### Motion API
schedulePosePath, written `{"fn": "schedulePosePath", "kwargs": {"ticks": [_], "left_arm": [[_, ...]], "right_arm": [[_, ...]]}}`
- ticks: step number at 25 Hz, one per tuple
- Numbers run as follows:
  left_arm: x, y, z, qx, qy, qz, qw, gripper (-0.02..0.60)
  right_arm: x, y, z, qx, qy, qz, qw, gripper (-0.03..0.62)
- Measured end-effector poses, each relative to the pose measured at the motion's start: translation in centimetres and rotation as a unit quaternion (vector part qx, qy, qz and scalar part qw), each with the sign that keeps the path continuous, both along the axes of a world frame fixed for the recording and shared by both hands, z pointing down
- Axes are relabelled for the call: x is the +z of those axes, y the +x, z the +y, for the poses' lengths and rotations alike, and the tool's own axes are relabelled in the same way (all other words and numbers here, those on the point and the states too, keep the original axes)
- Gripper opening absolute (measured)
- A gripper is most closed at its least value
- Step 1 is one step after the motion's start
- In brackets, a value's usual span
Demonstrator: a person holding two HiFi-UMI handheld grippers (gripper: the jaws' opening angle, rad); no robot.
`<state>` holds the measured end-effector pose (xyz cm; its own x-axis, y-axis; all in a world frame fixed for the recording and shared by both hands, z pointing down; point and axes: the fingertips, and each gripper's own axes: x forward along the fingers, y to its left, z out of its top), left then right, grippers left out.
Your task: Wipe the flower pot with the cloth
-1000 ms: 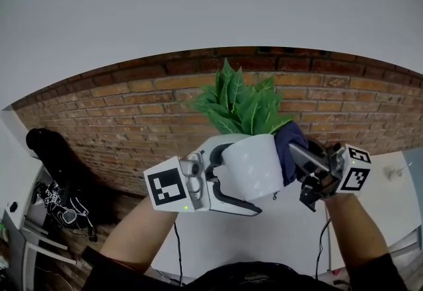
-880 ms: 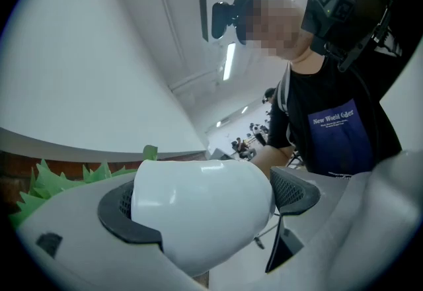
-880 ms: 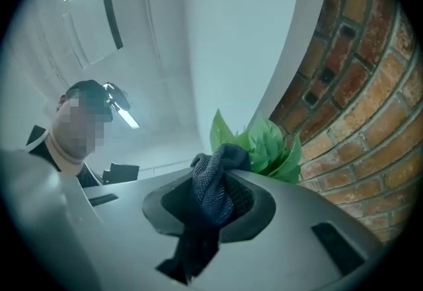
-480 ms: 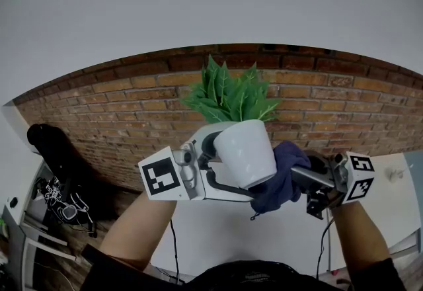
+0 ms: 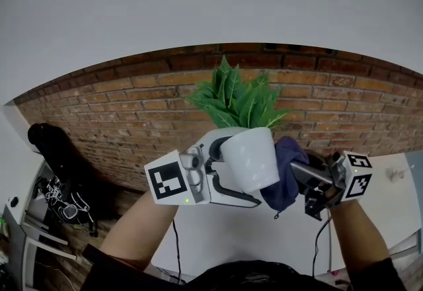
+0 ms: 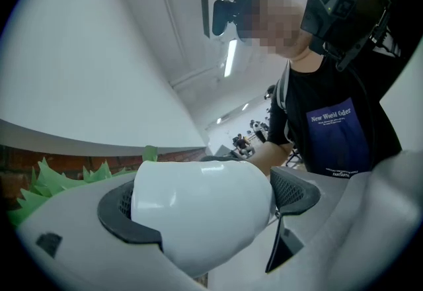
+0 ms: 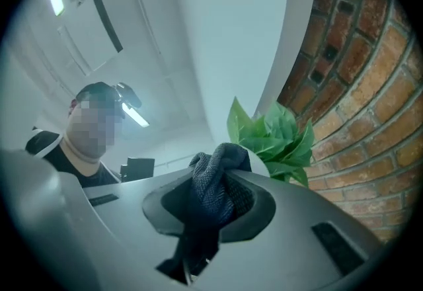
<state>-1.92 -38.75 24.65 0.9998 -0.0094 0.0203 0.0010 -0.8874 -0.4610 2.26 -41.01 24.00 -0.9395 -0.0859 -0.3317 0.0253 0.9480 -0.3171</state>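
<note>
Both grippers are loaded: the left gripper's (image 6: 209,202) jaws, spread wide, clamp the white flower pot (image 5: 252,159) by its body, which is probably light, slick and breakable. The right gripper's (image 7: 209,209) jaws pinch the soft, limp cloth (image 5: 284,172), bunched past their tips.

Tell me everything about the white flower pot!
The flower pot is plain glossy white, wider at the rim, narrower at the bottom. Green leaves stick out of its top. It hangs in the air, slightly tilted, before a brick wall. The left gripper clamps it between both jaws. The dark blue cloth, pinched in the right gripper, rests against its right side.
</note>
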Motion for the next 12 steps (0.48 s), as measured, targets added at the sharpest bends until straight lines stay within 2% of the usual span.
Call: {"fn": "schedulePosePath", "kwargs": {"ticks": [3, 6, 8, 10, 12], "left_arm": [[0.4, 0.0, -0.2, -0.011, 0.001, -0.001, 0.9999, 0.531], [0.3, 0.1, -0.7, -0.017, -0.005, 0.008, 0.9998, 0.531], [0.1, 0.1, -0.8, -0.013, -0.005, 0.012, 0.9998, 0.531], [0.3, 0.5, -0.4, -0.003, 0.003, 0.002, 1.0000, 0.531], [0.9, 1.2, 0.2, 0.009, 0.017, -0.014, 0.9997, 0.531]], "right_arm": [[1.1, 0.3, 1.9, -0.035, 0.012, 0.016, 0.999, 0.057], [1.1, 0.8, 2.3, -0.039, 0.032, 0.019, 0.999, 0.057], [-0.1, 1.6, 0.9, -0.009, 0.034, -0.005, 0.999, 0.057], [-1.6, 2.5, -1.6, 0.042, 0.020, -0.033, 0.998, 0.057], [-2.0, 2.4, -3.3, 0.082, 0.017, -0.025, 0.996, 0.057]]}}
